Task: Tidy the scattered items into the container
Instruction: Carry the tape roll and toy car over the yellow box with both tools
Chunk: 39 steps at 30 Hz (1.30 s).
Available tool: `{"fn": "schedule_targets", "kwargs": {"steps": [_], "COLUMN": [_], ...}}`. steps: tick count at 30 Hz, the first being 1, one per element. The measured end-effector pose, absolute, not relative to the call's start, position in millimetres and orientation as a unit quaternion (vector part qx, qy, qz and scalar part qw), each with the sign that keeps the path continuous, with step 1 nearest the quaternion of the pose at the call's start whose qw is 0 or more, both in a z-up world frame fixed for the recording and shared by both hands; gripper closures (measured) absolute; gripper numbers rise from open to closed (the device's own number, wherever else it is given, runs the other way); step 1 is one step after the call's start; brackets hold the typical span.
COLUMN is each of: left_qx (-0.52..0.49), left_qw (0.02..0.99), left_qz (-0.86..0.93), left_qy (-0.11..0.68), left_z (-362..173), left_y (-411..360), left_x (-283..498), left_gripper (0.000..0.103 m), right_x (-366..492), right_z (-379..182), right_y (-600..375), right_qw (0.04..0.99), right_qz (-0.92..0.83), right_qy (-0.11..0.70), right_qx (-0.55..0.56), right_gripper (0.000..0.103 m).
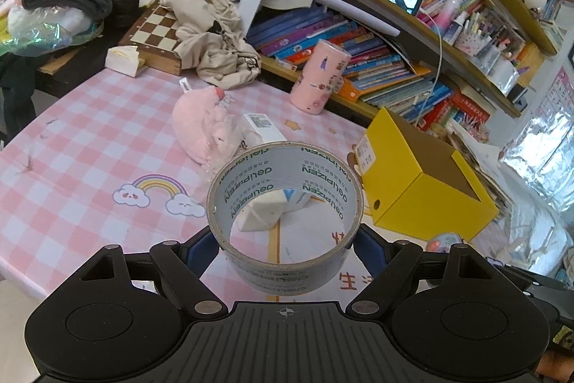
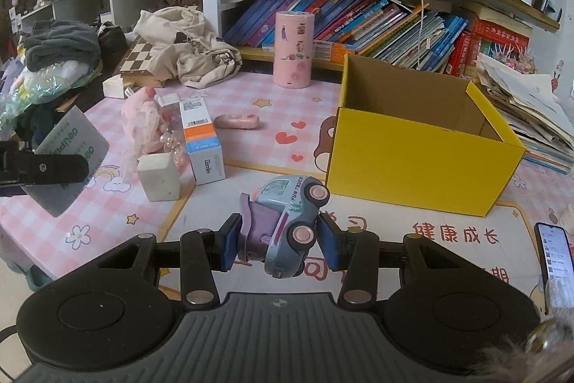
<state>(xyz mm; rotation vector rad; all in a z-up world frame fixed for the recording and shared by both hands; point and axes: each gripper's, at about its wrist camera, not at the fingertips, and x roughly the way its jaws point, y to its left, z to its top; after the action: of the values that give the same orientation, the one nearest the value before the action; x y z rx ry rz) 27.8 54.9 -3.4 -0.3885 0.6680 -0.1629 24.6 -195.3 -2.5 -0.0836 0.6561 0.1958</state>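
Both grippers mid-carry: left gripper (image 1: 285, 239) jaws grasp tape roll (image 1: 285, 203), right gripper (image 2: 280, 241) jaws clench toy truck (image 2: 287, 221); the open yellow box (image 2: 412, 160) awaits both.

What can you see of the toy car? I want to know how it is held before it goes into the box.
The toy car is a small, pale blue plastic truck with pink wheels, a purple rear part and lettering along its side. It is tipped on its side, wheels facing right, lifted off the table and clamped between the blue pads of the right gripper. It hangs in front of the open yellow box, touching only the pads.
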Motion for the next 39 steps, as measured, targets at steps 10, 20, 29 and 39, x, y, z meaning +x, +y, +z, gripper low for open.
{"fn": "schedule_targets", "kwargs": {"steps": [10, 20, 29, 39], "left_qx": [-0.177, -0.157, -0.144, -0.12], "left_qw": [0.928, 0.924, 0.92, 0.919], "left_qz": [-0.095, -0.138, -0.168, -0.194], "left_qy": [0.313, 0.32, 0.324, 0.322], "left_z": [8.1, 7.6, 8.1, 12.7], "left_y": [41.7, 11.8, -13.4, -45.3], "left_x": [25.7, 34.9, 45.0, 67.6], "left_gripper": [0.021, 0.021, 0.02, 0.02], "right_x": [19.0, 9.2, 6.4, 23.7], "right_z": [6.1, 4.6, 7.9, 12.7], "right_y": [-214.9, -241.0, -263.9, -289.5], "right_qw": [0.944, 0.943, 0.944, 0.947], "right_qz": [0.08, 0.048, 0.023, 0.007], "right_qy": [0.32, 0.329, 0.328, 0.322], "right_qx": [-0.028, -0.018, -0.011, -0.003], "right_gripper": [0.06, 0.06, 0.06, 0.06]}}
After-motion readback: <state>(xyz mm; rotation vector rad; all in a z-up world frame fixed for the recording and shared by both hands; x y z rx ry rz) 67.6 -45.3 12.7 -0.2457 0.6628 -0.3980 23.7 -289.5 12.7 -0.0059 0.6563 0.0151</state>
